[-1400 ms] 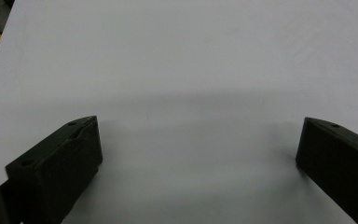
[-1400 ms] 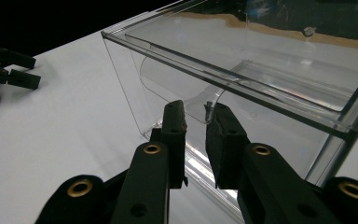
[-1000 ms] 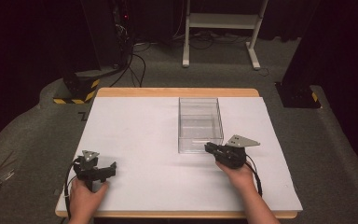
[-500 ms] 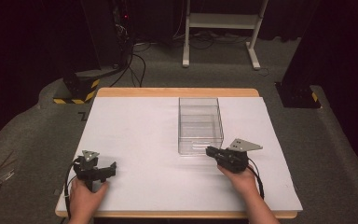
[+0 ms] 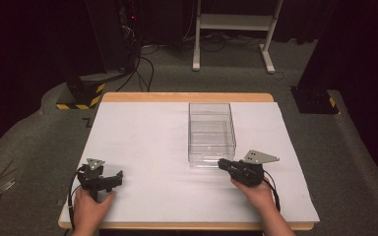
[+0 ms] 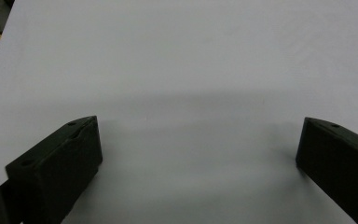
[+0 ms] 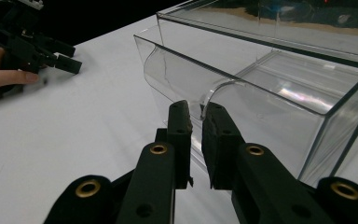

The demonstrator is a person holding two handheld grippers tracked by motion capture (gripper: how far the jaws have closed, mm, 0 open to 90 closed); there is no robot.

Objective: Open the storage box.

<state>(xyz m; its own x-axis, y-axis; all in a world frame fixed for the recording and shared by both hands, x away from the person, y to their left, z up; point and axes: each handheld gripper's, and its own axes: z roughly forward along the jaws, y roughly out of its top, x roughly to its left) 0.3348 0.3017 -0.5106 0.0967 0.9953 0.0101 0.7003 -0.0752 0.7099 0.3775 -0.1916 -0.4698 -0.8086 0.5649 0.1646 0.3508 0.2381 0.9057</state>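
Note:
A clear plastic box (image 5: pixel 211 129) with a drawer inside stands on the white table sheet (image 5: pixel 147 142), right of centre. In the right gripper view the drawer's curved clear front (image 7: pixel 168 70) juts out of the box shell (image 7: pixel 345 60). My right gripper (image 5: pixel 222 164) is at the box's near end, and its jaws (image 7: pixel 196 114) are shut on the drawer's front lip. My left gripper (image 5: pixel 116 178) rests near the table's front left corner, held by a hand. Its jaws (image 6: pixel 198 140) stand wide open over bare white sheet, with nothing between them.
The wooden table edge (image 5: pixel 187 97) frames the white sheet. Beyond the table lie grey carpet, cables (image 5: pixel 145 64), a white stand's legs (image 5: pixel 231 24) and yellow-black striped bases (image 5: pixel 81 98). The left hand and gripper (image 7: pixel 28 44) appear far off in the right gripper view.
My right gripper has drawn back a little toward the near edge, and the drawer front has come out of the box with it. The left gripper has stayed put.

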